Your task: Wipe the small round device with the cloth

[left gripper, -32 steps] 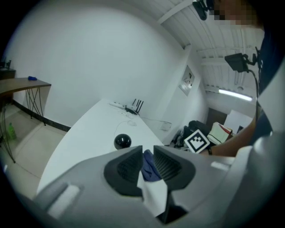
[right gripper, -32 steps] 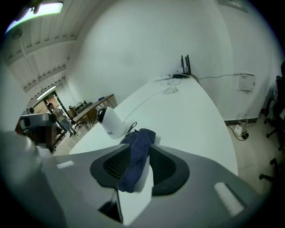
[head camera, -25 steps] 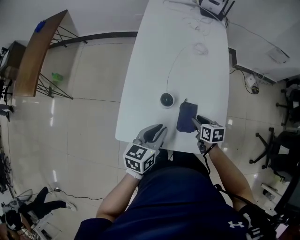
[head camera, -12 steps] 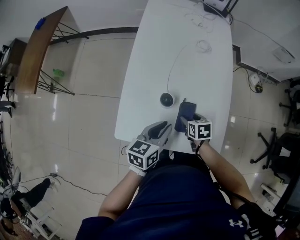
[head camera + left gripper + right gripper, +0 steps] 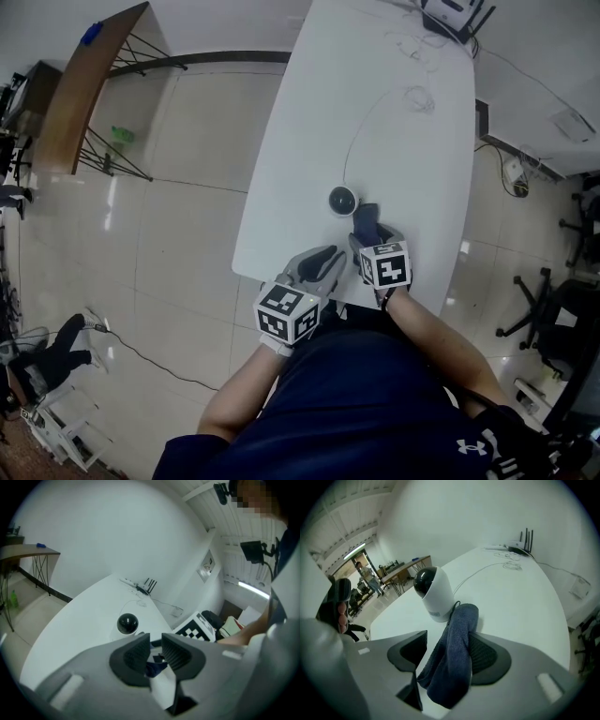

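The small round device (image 5: 342, 200), white with a black dome, stands on the white table (image 5: 300, 187) near its front edge. A dark blue cloth (image 5: 366, 223) is bunched up just right of it and touches its base (image 5: 432, 592). My right gripper (image 5: 375, 239) has its jaws spread wide. The cloth (image 5: 454, 653) stands between them, leaning on the right pad, with a gap to the left pad. My left gripper (image 5: 323, 258) rests at the table's front edge, short of the device (image 5: 127, 623). Its jaws are almost together and hold nothing.
A thin white cable (image 5: 361, 122) runs from the device to the table's far end, where a router (image 5: 450, 14) with antennas sits. A wooden side table (image 5: 84, 84) stands on the tiled floor at the left. Office chairs stand at the right.
My right gripper has moved left toward the device with the cloth, which is now bunched against the device's base. Its jaws have spread wider. The left gripper has barely moved.
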